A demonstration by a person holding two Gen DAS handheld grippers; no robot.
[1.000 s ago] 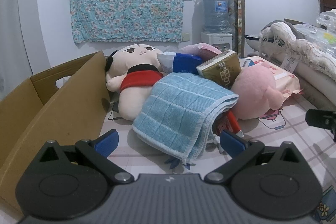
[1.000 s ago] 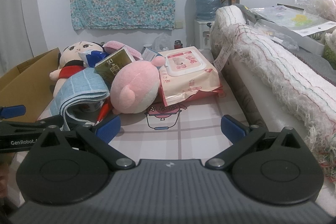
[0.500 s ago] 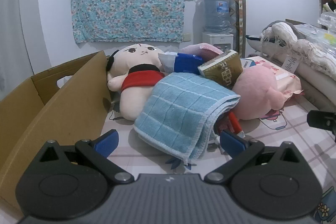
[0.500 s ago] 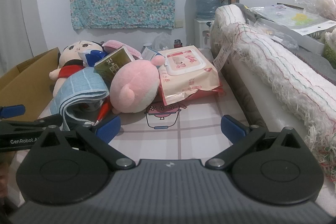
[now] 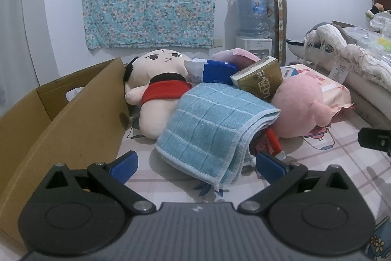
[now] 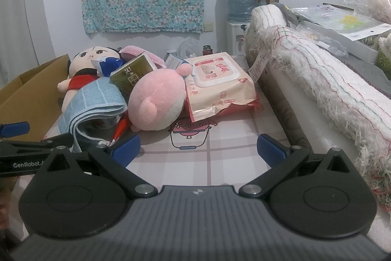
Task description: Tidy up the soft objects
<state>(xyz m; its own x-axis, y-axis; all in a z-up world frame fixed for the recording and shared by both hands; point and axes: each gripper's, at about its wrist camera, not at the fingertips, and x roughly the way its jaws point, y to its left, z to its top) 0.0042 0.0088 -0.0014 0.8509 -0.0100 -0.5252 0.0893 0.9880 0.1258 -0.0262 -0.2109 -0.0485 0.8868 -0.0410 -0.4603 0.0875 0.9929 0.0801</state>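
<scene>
A: How do the jaws stand?

B: Both spread wide, gripping nothing. The left gripper (image 5: 196, 163) has the folded blue towel (image 5: 215, 124) just ahead, its hanging edge between the blue pads (image 5: 124, 164). The right gripper (image 6: 198, 151) faces bare tablecloth (image 6: 232, 138).

A: And the soft things?

B: Heaped ahead of the left jaws: a cream doll in a red top (image 5: 158, 89), a pink plush (image 5: 300, 107) right of the towel, a gold tissue pack (image 5: 259, 81) propped between them. The wet-wipes pack (image 6: 217, 80) lies ahead of the right jaws.

A: The box?

B: The cardboard box (image 5: 73, 114) stands left of the left jaws (its inside is mostly hidden; the visible part holds nothing).
</scene>
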